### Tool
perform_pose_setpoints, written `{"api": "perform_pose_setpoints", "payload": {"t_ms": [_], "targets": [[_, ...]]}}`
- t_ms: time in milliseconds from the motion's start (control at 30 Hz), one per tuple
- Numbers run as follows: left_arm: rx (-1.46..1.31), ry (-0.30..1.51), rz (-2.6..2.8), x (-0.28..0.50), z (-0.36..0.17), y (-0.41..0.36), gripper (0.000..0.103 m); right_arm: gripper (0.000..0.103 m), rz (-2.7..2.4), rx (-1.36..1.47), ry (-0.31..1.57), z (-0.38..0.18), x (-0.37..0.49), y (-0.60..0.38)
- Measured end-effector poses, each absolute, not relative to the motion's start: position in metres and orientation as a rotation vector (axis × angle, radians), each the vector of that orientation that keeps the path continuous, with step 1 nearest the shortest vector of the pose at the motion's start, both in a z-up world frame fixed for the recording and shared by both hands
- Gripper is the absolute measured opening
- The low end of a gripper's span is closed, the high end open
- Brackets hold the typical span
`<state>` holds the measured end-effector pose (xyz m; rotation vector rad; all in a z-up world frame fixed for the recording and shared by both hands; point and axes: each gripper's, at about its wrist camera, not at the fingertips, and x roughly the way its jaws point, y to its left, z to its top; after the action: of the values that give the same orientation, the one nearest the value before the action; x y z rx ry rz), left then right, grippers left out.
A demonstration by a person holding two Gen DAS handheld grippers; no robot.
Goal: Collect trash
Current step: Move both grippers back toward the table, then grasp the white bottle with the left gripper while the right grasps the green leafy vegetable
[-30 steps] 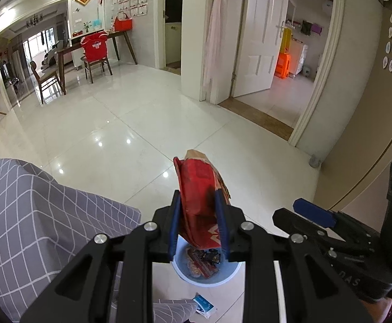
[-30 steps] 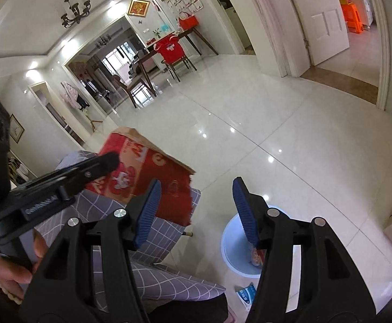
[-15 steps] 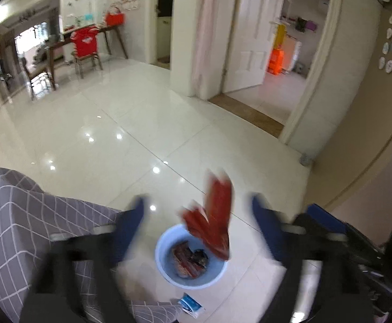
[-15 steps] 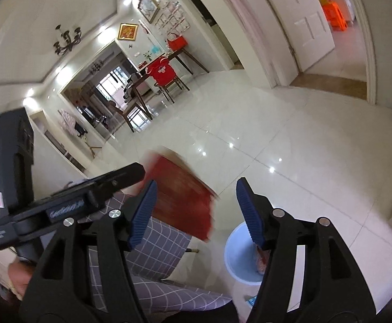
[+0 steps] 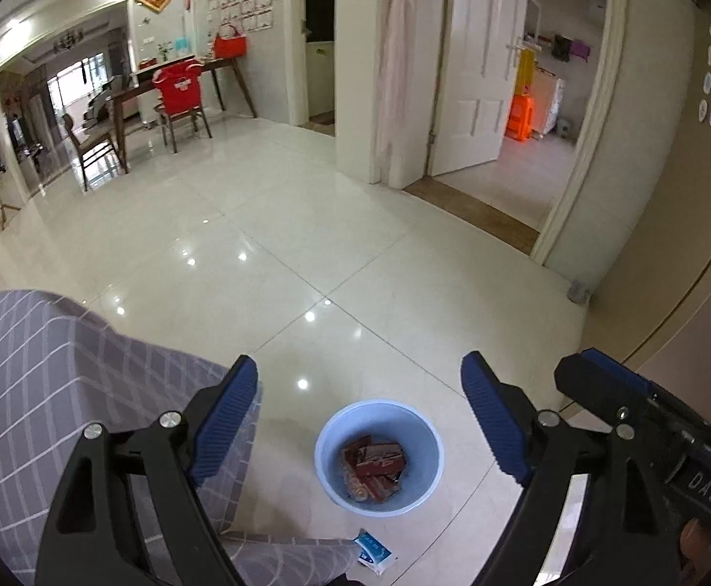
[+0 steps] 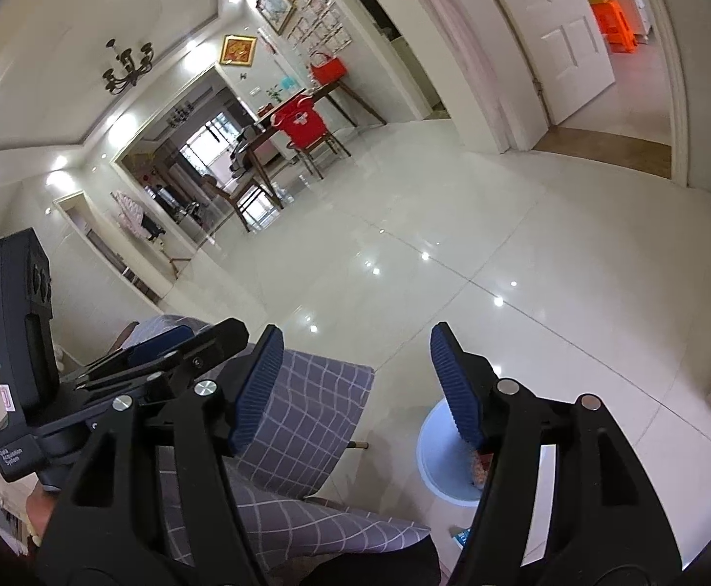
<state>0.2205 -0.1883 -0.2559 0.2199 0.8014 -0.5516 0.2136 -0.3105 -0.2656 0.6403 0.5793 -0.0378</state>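
Note:
A light blue bin (image 5: 423,444) stands on the tiled floor, directly below my left gripper (image 5: 360,410), which is open and empty. Red cardboard box pieces (image 5: 375,464) lie inside the bin with other trash. My right gripper (image 6: 355,381) is open and empty, held above and left of the bin (image 6: 436,459), whose contents are mostly hidden by its right finger. A small blue and white packet (image 5: 374,548) lies on the floor just in front of the bin. The right gripper's body shows at the right edge of the left wrist view.
A surface under a grey checked cloth (image 5: 52,381) lies left of the bin and also shows in the right wrist view (image 6: 301,420). Glossy tiled floor (image 5: 267,244) stretches ahead to a dining table with a red-covered chair (image 5: 179,93). An open white door (image 5: 472,63) stands far right.
My left gripper opened and let go of the red cardboard box. The box fell into the blue bin. The right gripper stayed open and moved little.

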Motion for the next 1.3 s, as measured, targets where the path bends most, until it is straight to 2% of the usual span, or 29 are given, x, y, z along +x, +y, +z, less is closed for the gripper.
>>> {"api": "perform_pose_setpoints", "payload": {"t_ms": [233, 533, 733, 933, 1100, 1300], "targets": [[0.202, 0.766, -0.468, 0.217, -0.230, -0.117, 0.084, 0.063, 0.069, 0.566, 0.600, -0.242, 0.230, -0.253], [0.083, 0.753, -0.238, 0.219, -0.198, 0.043, 0.084, 0.063, 0.300, 0.408, 0.662, -0.216, 0.270, -0.118], [-0.026, 0.810, -0.036, 0.219, -0.216, 0.163, 0.084, 0.065, 0.399, 0.340, 0.695, -0.210, 0.291, -0.044], [-0.049, 0.852, -0.050, 0.212, -0.239, 0.202, 0.082, 0.066, 0.438, 0.289, 0.728, -0.210, 0.309, 0.003], [-0.023, 0.880, -0.101, 0.219, -0.254, 0.204, 0.056, 0.067, 0.443, 0.236, 0.769, -0.216, 0.327, 0.027], [-0.025, 0.890, -0.140, 0.239, -0.264, 0.201, 0.047, 0.068, 0.454, 0.198, 0.795, -0.220, 0.339, 0.040]]}}
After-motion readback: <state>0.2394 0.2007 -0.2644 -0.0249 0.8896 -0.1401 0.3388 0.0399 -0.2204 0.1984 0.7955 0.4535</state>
